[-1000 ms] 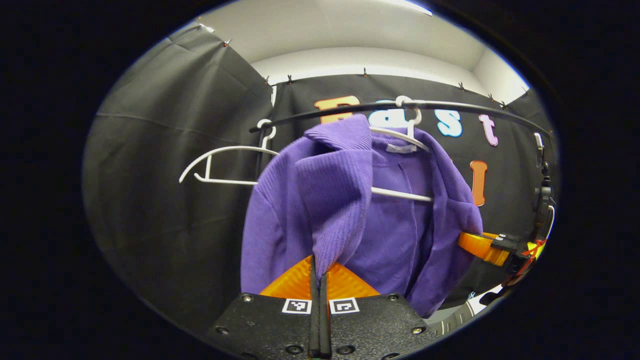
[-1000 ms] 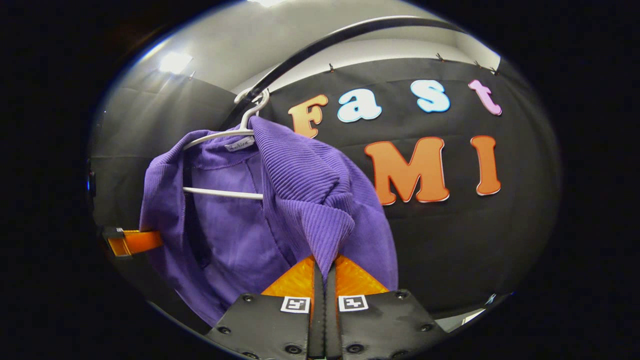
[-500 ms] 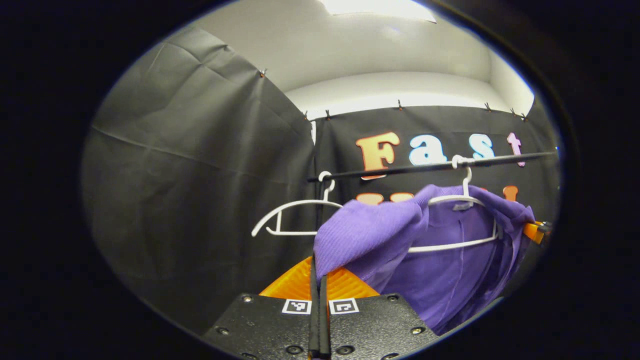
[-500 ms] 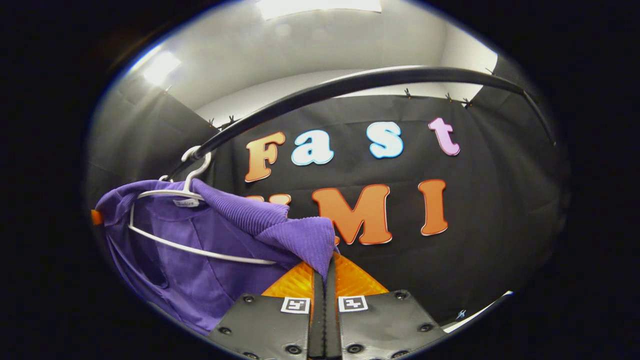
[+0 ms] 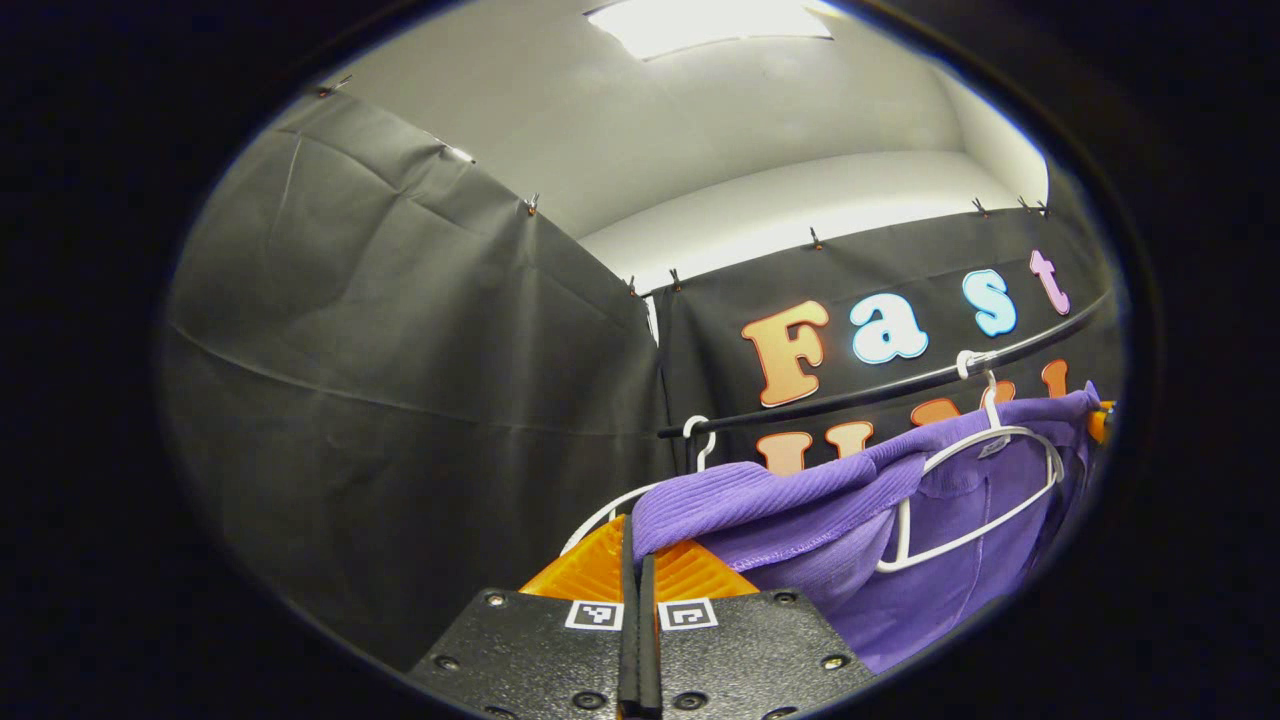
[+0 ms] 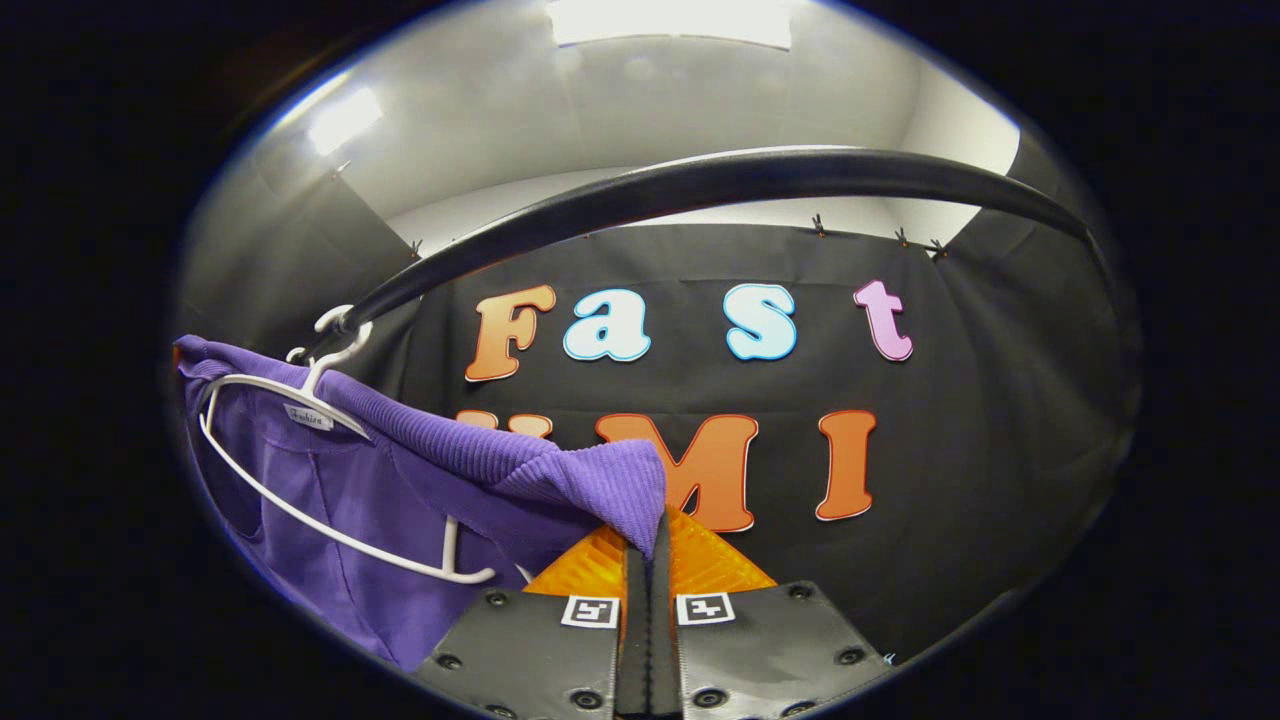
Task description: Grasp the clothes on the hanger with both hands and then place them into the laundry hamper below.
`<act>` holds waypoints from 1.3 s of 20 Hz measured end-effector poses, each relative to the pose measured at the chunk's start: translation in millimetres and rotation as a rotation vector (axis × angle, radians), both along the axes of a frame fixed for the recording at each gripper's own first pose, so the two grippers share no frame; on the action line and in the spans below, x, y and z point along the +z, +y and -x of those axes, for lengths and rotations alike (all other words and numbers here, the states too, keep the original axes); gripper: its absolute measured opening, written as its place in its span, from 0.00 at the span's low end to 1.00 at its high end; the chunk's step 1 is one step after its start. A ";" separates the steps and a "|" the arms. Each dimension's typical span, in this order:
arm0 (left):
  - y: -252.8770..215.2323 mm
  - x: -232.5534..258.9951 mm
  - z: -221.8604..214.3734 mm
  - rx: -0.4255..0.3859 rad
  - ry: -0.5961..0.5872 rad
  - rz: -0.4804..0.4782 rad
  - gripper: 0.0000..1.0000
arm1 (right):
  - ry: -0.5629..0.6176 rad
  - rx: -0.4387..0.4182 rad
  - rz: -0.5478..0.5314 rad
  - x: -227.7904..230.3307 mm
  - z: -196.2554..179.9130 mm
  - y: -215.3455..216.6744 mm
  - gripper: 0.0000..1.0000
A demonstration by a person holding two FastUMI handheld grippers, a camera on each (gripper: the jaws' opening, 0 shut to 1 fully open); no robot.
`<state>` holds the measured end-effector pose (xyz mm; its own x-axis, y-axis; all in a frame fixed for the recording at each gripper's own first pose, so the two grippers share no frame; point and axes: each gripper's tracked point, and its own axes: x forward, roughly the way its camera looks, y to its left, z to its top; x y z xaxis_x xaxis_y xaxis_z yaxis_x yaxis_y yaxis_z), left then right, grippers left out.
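A purple ribbed cardigan is stretched wide between my two grippers, drawn tight off a white hanger that hooks on the black rail. My left gripper is shut on one front edge of the cloth. In the right gripper view the same cardigan spreads leftward from my right gripper, which is shut on its other edge. The white hanger tilts inside the garment under the rail. The far gripper peeks past the cardigan's right end.
A second, bare white hanger hangs on the rail's left end, partly behind the cloth. Black cloth walls close the booth on all sides, with a lit white ceiling above.
Both grippers have drawn apart and outward, pulling the cardigan's front edges wide and flat. The hanger now tilts and more of it is bared. Both cameras look higher.
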<state>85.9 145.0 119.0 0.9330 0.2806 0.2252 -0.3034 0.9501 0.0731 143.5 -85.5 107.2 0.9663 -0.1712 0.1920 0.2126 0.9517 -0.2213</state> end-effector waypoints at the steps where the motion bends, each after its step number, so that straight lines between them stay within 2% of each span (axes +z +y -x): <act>1: 1.5 -0.6 -2.5 -0.001 0.005 0.004 0.00 | 0.004 0.001 0.003 -0.4 -3.4 -0.6 0.07; 8: 8.9 -4.1 -20.6 0.015 0.031 -0.019 0.00 | 0.070 0.042 -0.050 -21.2 -31.6 0.2 0.07; 9: 9.6 -2.7 -24.5 0.011 0.033 -0.026 0.00 | 0.064 0.041 -0.053 -20.0 -38.8 -3.2 0.02; 10: 9.0 -2.0 -27.4 0.004 0.035 -0.032 0.00 | 0.060 0.042 -0.044 -19.7 -43.3 -5.7 0.02; 11: 10.3 -0.6 -25.5 0.006 0.038 -0.038 0.00 | 0.062 0.039 -0.033 -20.3 -43.6 -6.6 0.07; 14: 13.3 4.7 -34.5 0.027 0.023 -0.058 0.00 | 0.037 0.027 0.024 -20.0 -50.6 -7.2 0.07; 18: 16.7 -6.5 -41.5 0.016 0.039 -0.035 0.00 | 0.060 0.001 0.017 -35.2 -45.3 -13.8 0.07; 23: 16.5 -21.6 -58.8 0.018 0.053 -0.005 0.00 | 0.069 0.025 -0.005 -56.9 -49.7 -8.0 0.07; 24: 17.8 -21.6 -59.5 0.020 0.053 -0.011 0.00 | 0.072 0.028 -0.006 -62.2 -49.4 -7.9 0.02; 25: 17.7 -21.7 -61.8 0.020 0.052 -0.014 0.00 | 0.072 0.033 -0.004 -64.3 -51.4 -7.5 0.07; 26: 17.9 -21.6 -63.0 0.019 0.052 -0.012 0.00 | 0.073 0.044 -0.005 -65.7 -55.7 -7.5 0.07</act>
